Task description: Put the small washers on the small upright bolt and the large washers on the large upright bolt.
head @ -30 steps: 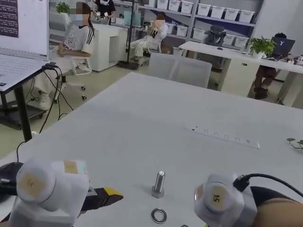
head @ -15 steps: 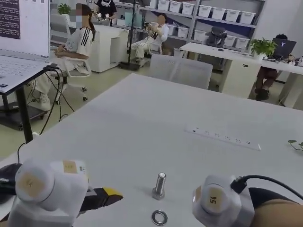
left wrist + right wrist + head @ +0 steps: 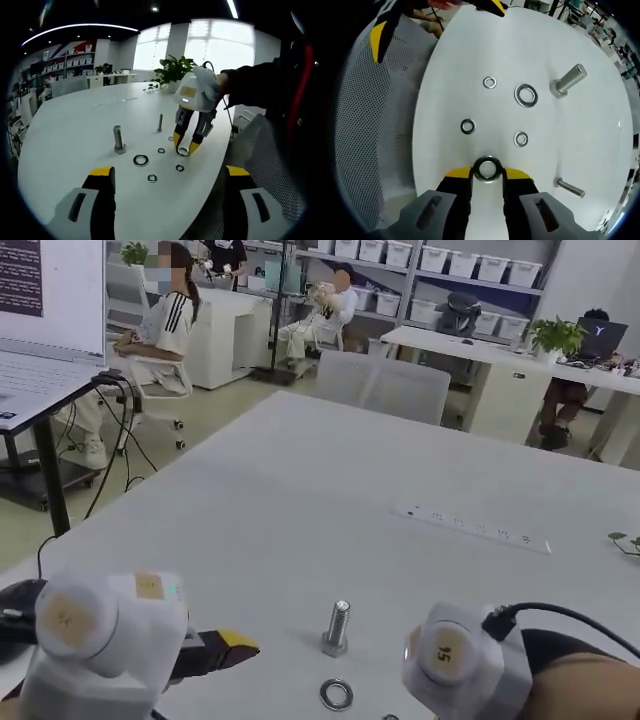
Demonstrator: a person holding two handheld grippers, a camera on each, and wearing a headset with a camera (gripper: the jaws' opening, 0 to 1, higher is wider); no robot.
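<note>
The left gripper [image 3: 169, 172] and right gripper [image 3: 189, 146] share white rounded housings and black jaws tipped yellow. Behind the right jaws: a tan sticker [image 3: 447, 651] numbered 56, a black cable [image 3: 560, 614], a black sleeve [image 3: 250, 85].
</note>
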